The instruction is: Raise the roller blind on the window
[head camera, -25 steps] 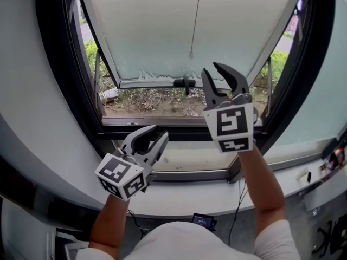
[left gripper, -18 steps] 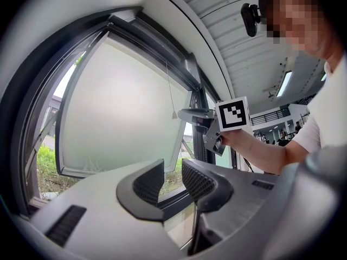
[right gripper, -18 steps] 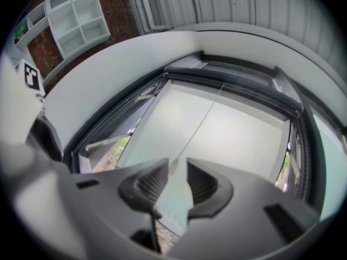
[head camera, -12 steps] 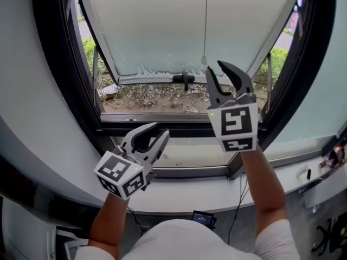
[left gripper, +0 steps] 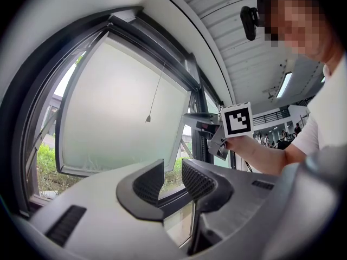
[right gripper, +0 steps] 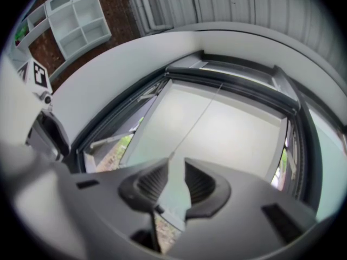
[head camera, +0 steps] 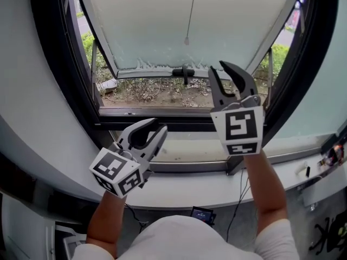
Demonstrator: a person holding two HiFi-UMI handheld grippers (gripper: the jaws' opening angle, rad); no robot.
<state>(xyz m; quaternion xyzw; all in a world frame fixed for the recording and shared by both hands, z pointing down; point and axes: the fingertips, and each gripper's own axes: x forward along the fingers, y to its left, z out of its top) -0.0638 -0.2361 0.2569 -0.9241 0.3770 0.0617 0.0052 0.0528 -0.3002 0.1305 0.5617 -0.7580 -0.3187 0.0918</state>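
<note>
Starting at the head view: how far along was it? (K.)

Barely begun, by my reading. Saw the roller blind [head camera: 190,15] covering most of the window [head camera: 59,64], hem low, only a strip of ground showing beneath. Its cord pull [head camera: 186,39] hung free against the fabric. Noted the right tool [head camera: 218,67] raised near it, off to its right, not touching; jaws moderately apart, empty. Noted the left tool [head camera: 155,127] lower, over the sill [head camera: 190,191], jaws wide, empty. (M.)

Left gripper view? (K.)

There the left tool [left gripper: 172,167] gaped with only window behind the gap. Same roller blind [left gripper: 119,107] down, cord pull [left gripper: 147,119] well ahead, untouched. (M.)

Right gripper view? (K.)

There the right tool [right gripper: 176,164] stood at a middling width, nothing between the pads. The cord pull [right gripper: 171,155] sat just above the gap against the roller blind [right gripper: 227,129], not gripped. (M.)

What was left? (K.)

Everything, I judged: catch the cord pull, then run the fabric up. (M.)
</note>
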